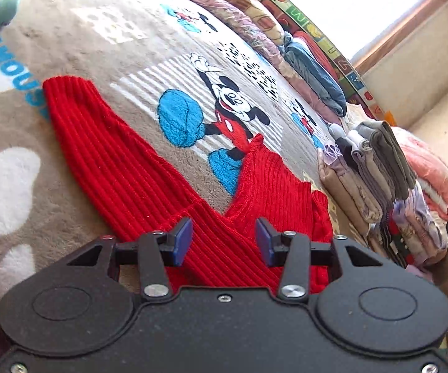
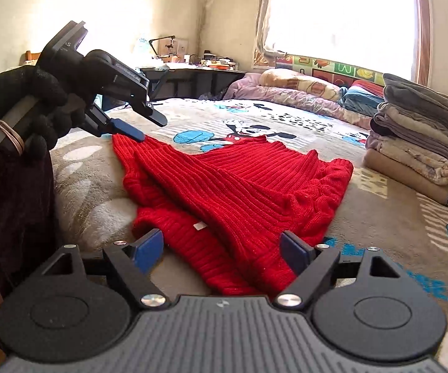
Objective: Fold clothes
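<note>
A red ribbed knit sweater (image 2: 239, 192) lies partly folded on the bed, with a sleeve laid across its body. In the left wrist view the sweater (image 1: 149, 180) has a sleeve stretching up and left. My left gripper (image 1: 223, 240) is open just above the sweater near the sleeve's base, holding nothing. It also shows in the right wrist view (image 2: 149, 124), held in a black-gloved hand over the sweater's far left corner. My right gripper (image 2: 222, 248) is open, its jaws wide either side of the sweater's near edge, empty.
The bed is covered by a grey Mickey Mouse blanket (image 2: 363, 217). A stack of folded clothes (image 2: 416, 133) stands at the right; it also shows in the left wrist view (image 1: 376, 180). Bedding is piled along the window wall (image 2: 301, 87). A desk (image 2: 193, 71) stands behind.
</note>
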The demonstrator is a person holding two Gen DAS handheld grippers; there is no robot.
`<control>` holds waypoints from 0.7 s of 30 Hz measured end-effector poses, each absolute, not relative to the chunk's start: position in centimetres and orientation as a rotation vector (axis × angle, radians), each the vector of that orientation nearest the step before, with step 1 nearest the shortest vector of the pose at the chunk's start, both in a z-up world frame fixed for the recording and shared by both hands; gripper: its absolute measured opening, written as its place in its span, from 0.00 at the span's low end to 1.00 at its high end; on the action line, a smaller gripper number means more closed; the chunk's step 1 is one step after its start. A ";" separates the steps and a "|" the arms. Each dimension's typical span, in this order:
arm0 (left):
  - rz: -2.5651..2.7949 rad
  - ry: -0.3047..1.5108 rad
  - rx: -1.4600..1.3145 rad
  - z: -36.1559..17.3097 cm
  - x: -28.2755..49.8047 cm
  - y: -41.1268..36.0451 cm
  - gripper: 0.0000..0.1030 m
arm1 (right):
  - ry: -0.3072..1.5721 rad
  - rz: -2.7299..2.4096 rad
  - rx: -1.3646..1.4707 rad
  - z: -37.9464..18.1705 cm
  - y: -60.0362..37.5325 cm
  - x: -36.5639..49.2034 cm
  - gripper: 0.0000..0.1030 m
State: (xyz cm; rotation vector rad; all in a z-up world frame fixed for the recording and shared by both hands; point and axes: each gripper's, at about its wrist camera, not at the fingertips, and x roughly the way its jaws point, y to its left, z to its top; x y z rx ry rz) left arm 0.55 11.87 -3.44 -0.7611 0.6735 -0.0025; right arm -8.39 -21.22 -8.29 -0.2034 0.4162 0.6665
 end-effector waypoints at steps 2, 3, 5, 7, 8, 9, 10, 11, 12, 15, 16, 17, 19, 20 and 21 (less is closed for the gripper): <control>-0.010 0.691 -0.828 -4.0 0.5 12.5 0.42 | 0.428 0.665 -0.207 -8.4 -21.1 -8.0 0.79; -0.015 0.704 -0.855 -4.3 0.6 12.6 0.42 | 0.431 0.666 -0.207 -8.5 -21.1 -7.9 0.79; -0.001 0.730 -0.890 -5.0 0.5 12.7 0.42 | 0.434 0.669 -0.207 -8.6 -20.9 -7.7 0.79; 0.019 0.759 -0.899 -5.4 0.4 12.7 0.42 | 0.439 0.671 -0.205 -8.6 -20.8 -7.4 0.79; 0.026 0.768 -0.906 -5.6 0.4 12.8 0.42 | 0.442 0.672 -0.204 -8.7 -20.7 -7.3 0.79; 0.020 0.770 -0.920 -5.8 0.3 12.8 0.42 | 0.445 0.673 -0.203 -8.7 -20.7 -7.3 0.79; 0.013 0.772 -0.935 -6.0 0.2 12.9 0.42 | 0.449 0.674 -0.202 -8.8 -20.6 -7.1 0.79; 0.004 0.772 -0.944 -6.2 0.2 12.8 0.42 | 0.453 0.676 -0.201 -8.8 -20.6 -7.0 0.79; 0.007 0.771 -0.933 -6.4 0.3 12.7 0.41 | 0.457 0.677 -0.200 -8.9 -20.6 -6.9 0.79; 0.014 0.768 -0.903 -6.8 0.5 12.4 0.37 | 0.466 0.682 -0.196 -9.1 -20.5 -6.6 0.79; 0.015 0.765 -0.891 -6.9 0.6 12.3 0.33 | 0.468 0.682 -0.195 -9.1 -20.5 -6.6 0.79; 0.014 0.757 -0.873 -6.8 0.7 12.2 0.32 | 0.471 0.683 -0.194 -9.1 -20.5 -6.5 0.79; 0.005 0.737 -0.847 -6.7 0.8 12.0 0.14 | 0.477 0.684 -0.189 -9.1 -20.6 -6.4 0.79; -0.007 0.724 -0.831 -6.4 1.0 11.8 0.12 | 0.480 0.685 -0.186 -9.1 -20.6 -6.3 0.79; -0.022 0.706 -0.808 -5.9 0.9 11.6 0.10 | 0.481 0.686 -0.184 -9.1 -20.6 -6.3 0.79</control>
